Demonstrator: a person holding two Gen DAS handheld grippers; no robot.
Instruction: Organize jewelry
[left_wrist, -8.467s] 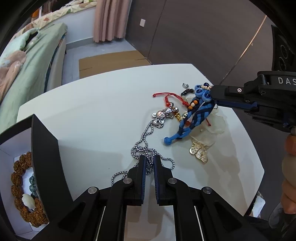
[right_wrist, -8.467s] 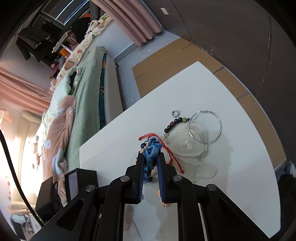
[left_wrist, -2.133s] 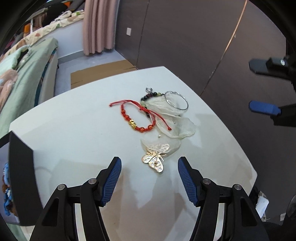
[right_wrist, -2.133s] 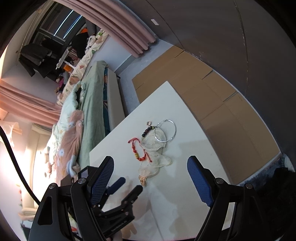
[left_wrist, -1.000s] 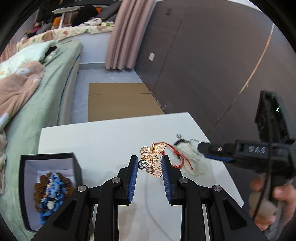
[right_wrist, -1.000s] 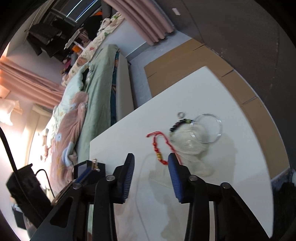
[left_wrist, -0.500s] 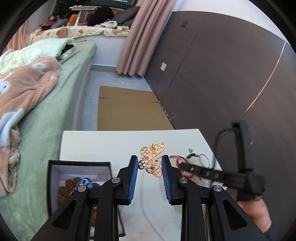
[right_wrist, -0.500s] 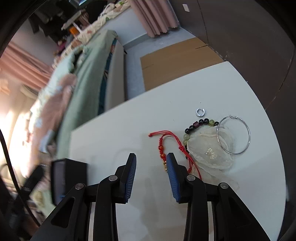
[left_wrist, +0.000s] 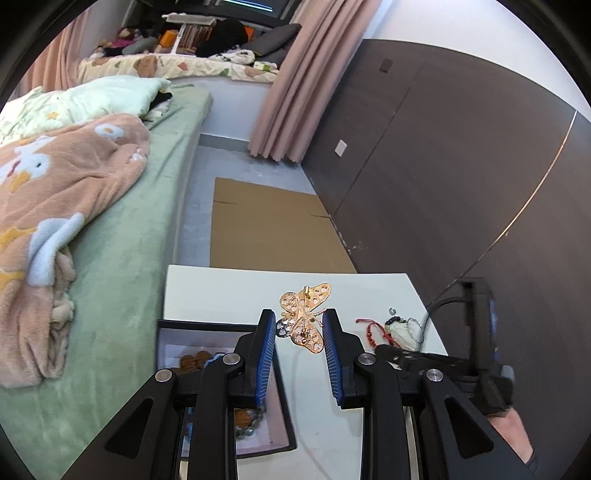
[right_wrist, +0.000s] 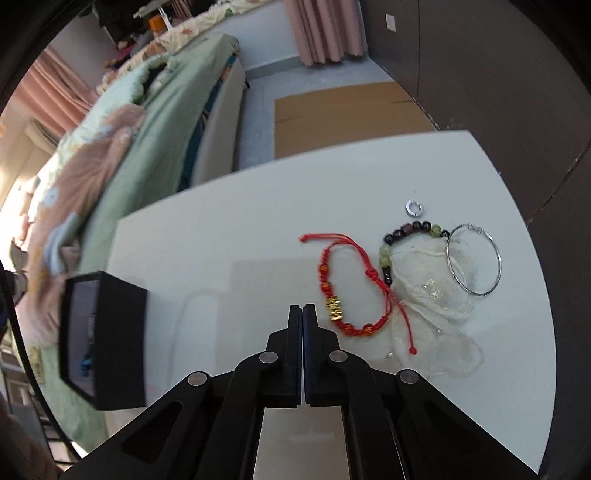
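Observation:
My left gripper (left_wrist: 300, 328) is shut on a gold butterfly brooch (left_wrist: 304, 317) and holds it up above the white table (left_wrist: 229, 291), beside the black jewelry box (left_wrist: 221, 384), which holds several pieces. My right gripper (right_wrist: 302, 311) is shut and empty, low over the table, just left of a red cord bracelet (right_wrist: 351, 284). Beyond it lie a dark and green bead bracelet (right_wrist: 406, 240), a silver hoop (right_wrist: 474, 258), a small silver ring (right_wrist: 414, 207) and a sheer white pouch (right_wrist: 432, 299). The box also shows in the right wrist view (right_wrist: 107, 336).
A bed with a green sheet and a peach blanket (left_wrist: 66, 206) runs along the table's left. Flat cardboard (left_wrist: 269, 229) lies on the floor beyond the table. A dark panelled wall (left_wrist: 461, 177) stands at the right.
My right gripper has shut and come lower, close to the red bracelet. My left gripper still holds the brooch and has lifted and drawn back toward the box.

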